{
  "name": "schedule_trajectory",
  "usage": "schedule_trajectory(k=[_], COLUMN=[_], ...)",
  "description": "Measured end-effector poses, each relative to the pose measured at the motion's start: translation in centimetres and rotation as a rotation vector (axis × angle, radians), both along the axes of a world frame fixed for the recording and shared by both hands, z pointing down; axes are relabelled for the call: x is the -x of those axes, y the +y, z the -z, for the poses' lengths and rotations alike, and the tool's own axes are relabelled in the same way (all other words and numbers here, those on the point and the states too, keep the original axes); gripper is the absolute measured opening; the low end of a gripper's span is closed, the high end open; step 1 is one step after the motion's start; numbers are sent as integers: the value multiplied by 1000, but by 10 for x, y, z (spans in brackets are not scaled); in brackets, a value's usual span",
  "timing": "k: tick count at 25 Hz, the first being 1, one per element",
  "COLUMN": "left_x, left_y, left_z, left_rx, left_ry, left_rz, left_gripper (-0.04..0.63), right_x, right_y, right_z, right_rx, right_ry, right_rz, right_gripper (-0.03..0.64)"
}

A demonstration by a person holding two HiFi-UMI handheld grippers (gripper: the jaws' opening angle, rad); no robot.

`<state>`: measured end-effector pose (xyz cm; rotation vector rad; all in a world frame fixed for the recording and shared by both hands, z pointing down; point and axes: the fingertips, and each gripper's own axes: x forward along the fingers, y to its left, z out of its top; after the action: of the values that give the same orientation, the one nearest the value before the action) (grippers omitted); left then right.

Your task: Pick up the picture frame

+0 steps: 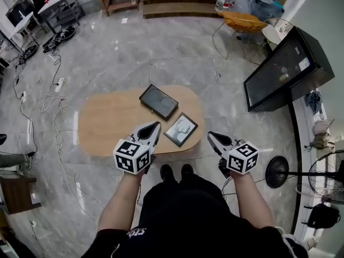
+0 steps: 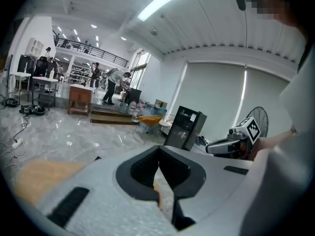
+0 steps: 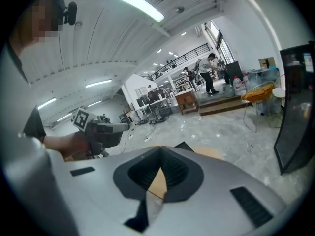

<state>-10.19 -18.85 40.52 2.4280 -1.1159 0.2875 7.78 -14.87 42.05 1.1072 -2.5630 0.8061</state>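
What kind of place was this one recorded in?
Probably a large open workspace or lab hall rather than a home. It has a polished stone floor strewn with cables, equipment desks along one side, and a railed mezzanine at the far end.

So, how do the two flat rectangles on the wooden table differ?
The dark panel is larger and nearly all black; the picture frame is smaller and holds a pale picture. The panel lies farther away, the frame nearer the camera. Both lie flat, with dark rims.
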Motion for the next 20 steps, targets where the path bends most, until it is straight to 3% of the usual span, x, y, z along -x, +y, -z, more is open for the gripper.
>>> schedule_trajectory(k=[9, 20], left_x=[7, -13], left_y=[-12, -28], left_z=[-79, -170], left_rx=[124, 269], left_ry=[3, -22], left_rz=[-12, -12], left_gripper=[9, 9], right_x=[21, 16], right_y=[2, -16], right_z=[-80, -180], right_rx=[151, 307], right_ry=[32, 56], right_rz=[10, 17], right_gripper=[6, 6])
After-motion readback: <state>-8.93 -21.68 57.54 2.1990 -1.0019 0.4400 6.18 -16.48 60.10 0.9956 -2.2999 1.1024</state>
